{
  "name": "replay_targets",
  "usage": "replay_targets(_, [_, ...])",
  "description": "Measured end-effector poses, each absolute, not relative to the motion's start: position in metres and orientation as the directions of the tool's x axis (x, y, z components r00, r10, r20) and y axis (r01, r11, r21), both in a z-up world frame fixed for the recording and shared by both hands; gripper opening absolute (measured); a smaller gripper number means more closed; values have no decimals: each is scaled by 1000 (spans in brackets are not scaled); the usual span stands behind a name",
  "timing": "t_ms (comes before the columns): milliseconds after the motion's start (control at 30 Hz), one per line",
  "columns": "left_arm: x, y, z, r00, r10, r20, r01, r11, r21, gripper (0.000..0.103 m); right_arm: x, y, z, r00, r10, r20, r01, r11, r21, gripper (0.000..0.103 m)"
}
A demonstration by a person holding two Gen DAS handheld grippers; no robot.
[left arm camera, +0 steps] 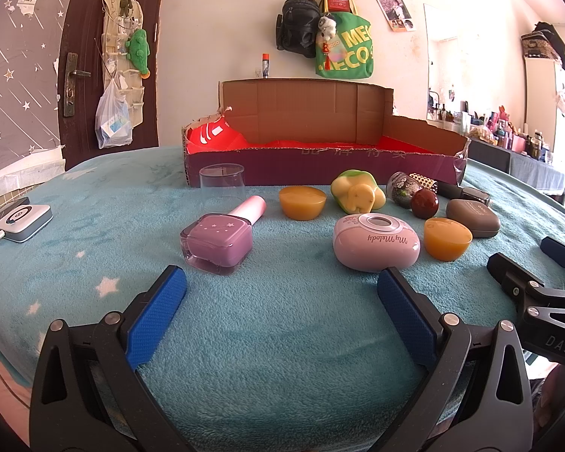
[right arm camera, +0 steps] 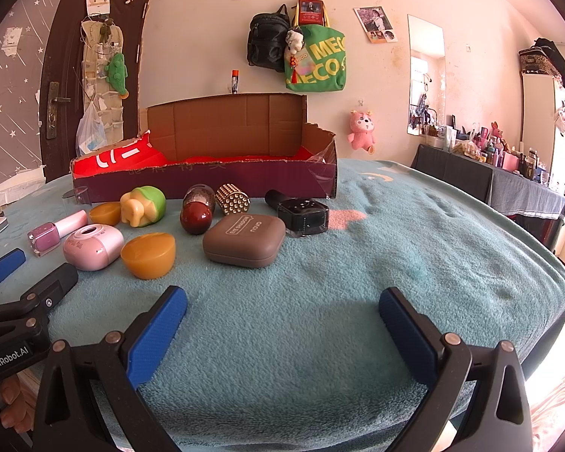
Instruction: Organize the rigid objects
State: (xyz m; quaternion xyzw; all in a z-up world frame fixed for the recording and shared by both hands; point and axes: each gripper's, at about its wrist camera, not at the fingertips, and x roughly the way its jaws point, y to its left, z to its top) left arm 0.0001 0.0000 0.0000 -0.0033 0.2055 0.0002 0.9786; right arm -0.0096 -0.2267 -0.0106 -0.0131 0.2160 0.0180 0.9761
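We hold the left gripper (left arm camera: 281, 286) with its blue pads spread wide and nothing between them, low over the teal fleece blanket (left arm camera: 275, 339). Our right gripper (right arm camera: 282, 307) is likewise released and empty, just beside the left one.

Items laid out on the blanket, in front of the cardboard box (left arm camera: 320, 165):
- Purple nail-polish bottle (left arm camera: 217, 243) with a pink cap, lying on its side, nearest our left gripper.
- Pink oval case marked "My Melody" (left arm camera: 376, 241), just right of the bottle.
- Two amber half-domes: one (left arm camera: 302, 202) toward the box, one (left arm camera: 447, 238) beside the pink case.
- Green-and-yellow elephant figure (left arm camera: 356, 190), between the far dome and the dark red ball (left arm camera: 424, 203).
- Glitter-filled bottle (right arm camera: 199, 196) behind the ball, touching it as far as we can see.
- Gold studded cylinder (right arm camera: 232, 199), beside the glitter bottle.
- Brown eye-shadow case (right arm camera: 245, 240), lid shut.
- Black nail-polish bottle (right arm camera: 299, 213), on its side, rightmost of the group.
- Clear plastic cup (left arm camera: 222, 182), against the box front at the left.

The box has a torn front wall and a red lining; it sits at the far edge of the group. A white device (left arm camera: 24, 222) lies well apart at the left.
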Motion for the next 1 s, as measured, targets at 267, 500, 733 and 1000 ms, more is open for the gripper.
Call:
replay_targets(267, [0,0,0,915,-1,-403,-2,1000,-7,103,-10,-226,-11,906,29,-422,-41,999,-18,103])
replay_targets(500, [0,0,0,914,-2,-406,-1,1000,-6,103,-10,-226,-11,906,29,-423,-40,999,-18,103])
replay_targets(733, [4,3,7,907,-15,-420,10,1000,-15,103,-6,-224,-9,895,35,-444,-45,999,-12,103])
replay_targets(1000, [10,12,31,910,-20,-413,20,1000,-5,103,-2,-229,19,905,38,-423,-44,999,-4,103])
